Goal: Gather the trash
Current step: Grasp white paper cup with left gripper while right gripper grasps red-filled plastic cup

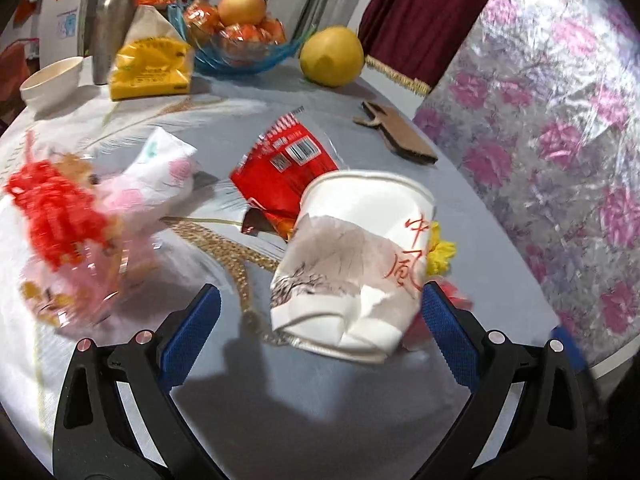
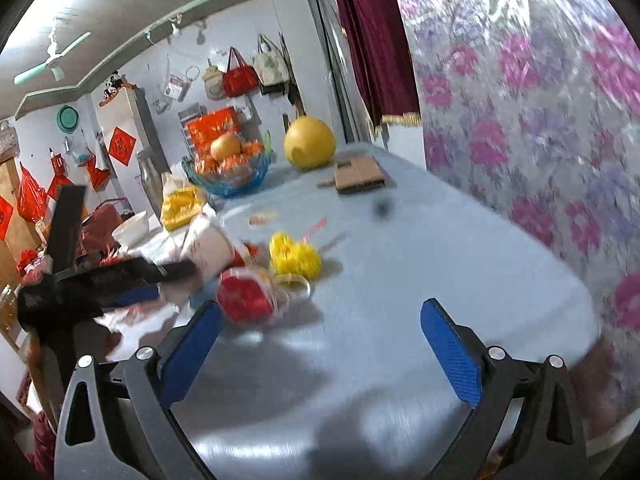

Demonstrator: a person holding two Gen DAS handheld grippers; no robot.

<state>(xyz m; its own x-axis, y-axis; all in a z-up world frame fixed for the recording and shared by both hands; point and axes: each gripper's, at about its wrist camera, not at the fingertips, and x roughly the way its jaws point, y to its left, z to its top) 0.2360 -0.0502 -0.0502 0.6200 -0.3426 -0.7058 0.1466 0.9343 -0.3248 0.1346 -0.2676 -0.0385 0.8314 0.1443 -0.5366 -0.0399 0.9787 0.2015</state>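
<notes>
Near the counter's point(image 1: 460, 216) right edge, the left gripper point(image 1: 320, 316) spreads wide around a crushed paper cup point(image 1: 356, 264), one blue pad touching it; a red wrapper point(image 1: 284, 176) lies just behind. From the right wrist, the right gripper point(image 2: 320, 332) gapes empty above bare counter, near a red packet point(image 2: 244, 298).

A crumpled matt paper cup point(image 1: 356, 256), a glossy foil wrapper point(image 1: 280, 168) and textured blue tong pads point(image 1: 188, 332).

One crushed paper cup point(image 1: 352, 264), one red wrapper point(image 1: 280, 168), one pomelo point(image 1: 331, 56), one cardboard scrap point(image 1: 400, 136).
</notes>
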